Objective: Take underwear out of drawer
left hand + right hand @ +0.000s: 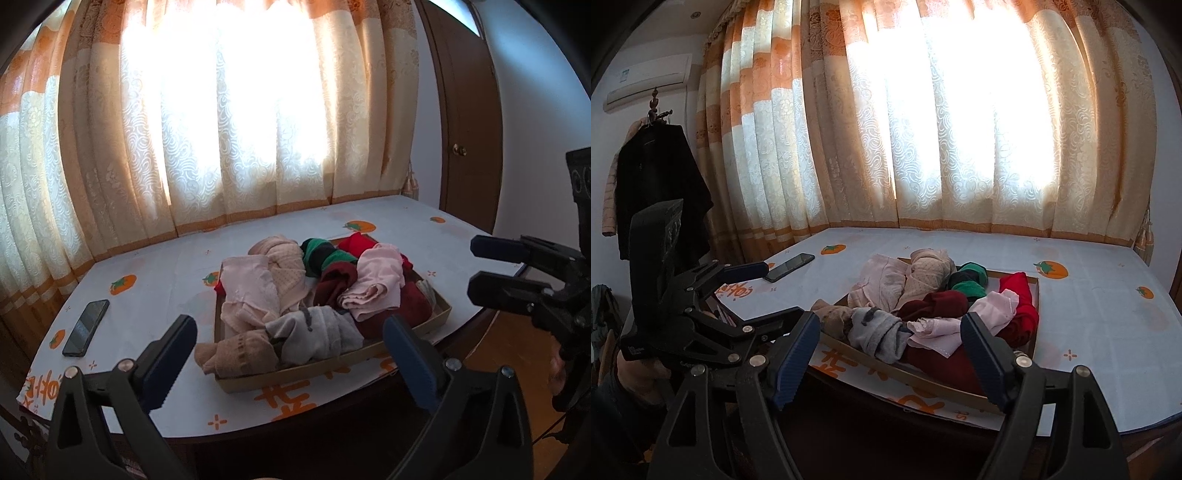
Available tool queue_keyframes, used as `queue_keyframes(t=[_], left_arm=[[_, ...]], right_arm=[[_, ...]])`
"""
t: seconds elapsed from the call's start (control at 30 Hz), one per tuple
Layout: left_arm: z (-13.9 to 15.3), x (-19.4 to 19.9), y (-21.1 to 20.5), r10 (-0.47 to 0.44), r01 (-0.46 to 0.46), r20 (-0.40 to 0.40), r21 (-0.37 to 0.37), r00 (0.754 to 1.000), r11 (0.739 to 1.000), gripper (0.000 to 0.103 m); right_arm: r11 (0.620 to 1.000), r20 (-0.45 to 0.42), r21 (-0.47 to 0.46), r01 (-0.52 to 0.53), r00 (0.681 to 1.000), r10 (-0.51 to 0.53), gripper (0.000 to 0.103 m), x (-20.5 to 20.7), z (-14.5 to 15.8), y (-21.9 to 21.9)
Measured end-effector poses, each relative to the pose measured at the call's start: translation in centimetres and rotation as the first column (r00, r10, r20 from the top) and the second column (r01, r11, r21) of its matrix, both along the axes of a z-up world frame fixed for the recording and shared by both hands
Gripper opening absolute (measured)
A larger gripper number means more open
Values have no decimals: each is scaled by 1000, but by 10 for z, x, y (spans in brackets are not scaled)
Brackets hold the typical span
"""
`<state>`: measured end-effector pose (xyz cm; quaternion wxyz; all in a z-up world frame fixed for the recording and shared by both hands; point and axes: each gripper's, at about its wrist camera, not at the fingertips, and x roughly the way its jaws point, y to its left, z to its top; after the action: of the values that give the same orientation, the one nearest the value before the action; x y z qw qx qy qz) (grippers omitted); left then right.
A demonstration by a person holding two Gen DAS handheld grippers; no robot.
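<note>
Curtained table [155, 280] bears one drawer [325, 371], one phone [86, 327].

Drawer [437, 320]: matt tan board walls. Underwear [314, 291]: soft cloth, some knitted, one piece dotted. Table cover [155, 288]: smooth, slightly glossy printed sheet. Phone [86, 327]: glossy dark glass. Curtain [229, 122]: patterned woven cloth. Door [467, 122]: brown wood, satin finish.

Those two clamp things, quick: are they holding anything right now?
Left gripper: fingers wide open, holding nothing.
Right gripper: fingers open, holding nothing.
</note>
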<state>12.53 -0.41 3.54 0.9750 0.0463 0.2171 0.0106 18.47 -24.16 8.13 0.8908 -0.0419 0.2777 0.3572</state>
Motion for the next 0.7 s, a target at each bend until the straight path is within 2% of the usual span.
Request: queue_keyframes(t=[0.4,0.7], left_arm=[[8,-5,3,23,-23,14,-19,1000,1000,102],[3,-6,4,14,-14,5,-47,1000,999,102]], right_arm=[[1000,31,3,-20,999,20,80,-8,10,2],[999,35,-4,-37,999,37,81,-13,8,6]])
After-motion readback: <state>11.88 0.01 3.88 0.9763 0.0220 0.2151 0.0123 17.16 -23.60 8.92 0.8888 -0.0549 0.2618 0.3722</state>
